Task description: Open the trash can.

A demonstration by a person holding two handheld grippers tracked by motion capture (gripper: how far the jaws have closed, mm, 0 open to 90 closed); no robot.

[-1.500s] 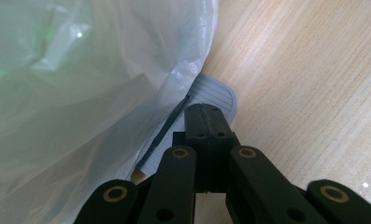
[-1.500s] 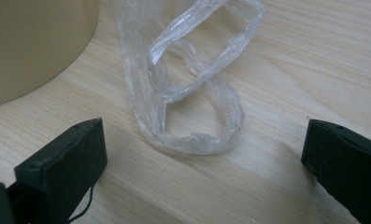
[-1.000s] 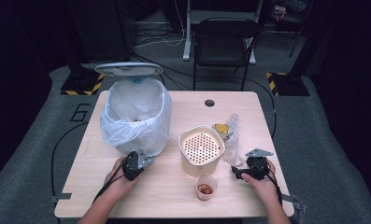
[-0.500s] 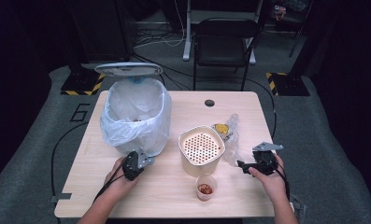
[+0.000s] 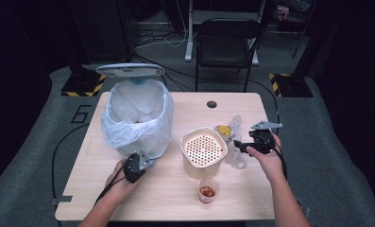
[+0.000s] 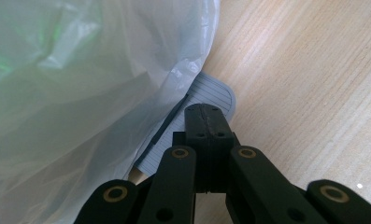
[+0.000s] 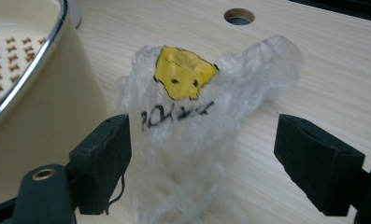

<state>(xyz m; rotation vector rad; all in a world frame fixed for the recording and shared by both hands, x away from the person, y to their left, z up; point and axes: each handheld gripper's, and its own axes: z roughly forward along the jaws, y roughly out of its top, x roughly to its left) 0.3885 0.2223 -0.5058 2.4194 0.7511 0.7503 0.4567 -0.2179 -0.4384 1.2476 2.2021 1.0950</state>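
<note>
**Right tool spread around a crumpled wrapper, left tool shut at the bin's foot**

High view: on the wooden table (image 5: 175, 198) stands a bin lined with a white plastic bag (image 5: 137, 118), its lid (image 5: 130, 70) raised behind it. The left tool (image 5: 137, 165) sits at the front foot of the bin, held in the person's left hand (image 5: 121, 182). To the right stands a cream container with a perforated insert (image 5: 203, 150), and just in front of it a small clear cup (image 5: 208, 189) with something reddish inside. The right tool (image 5: 244, 145) points left toward a crumpled clear plastic wrapper (image 5: 232, 137) that lies just beside the container's right side.

Left gripper view: the tool's jaws are pressed together with nothing between them, their tips over a ribbed grey pedal (image 6: 211, 95) at the base of the bin. The bag (image 6: 80, 84) hangs against the left side, and bare table (image 6: 314, 70) shows on the right.

Right gripper view: the jaws stand wide apart on either side of the wrapper (image 7: 197, 107), and their pads do not press it; they have just been closing slightly. The wrapper bears a yellow mark and black scrawl. The cream container (image 7: 38, 93) is at the left, close to the wrapper, and a round hole in the table (image 7: 239, 16) lies beyond.
</note>
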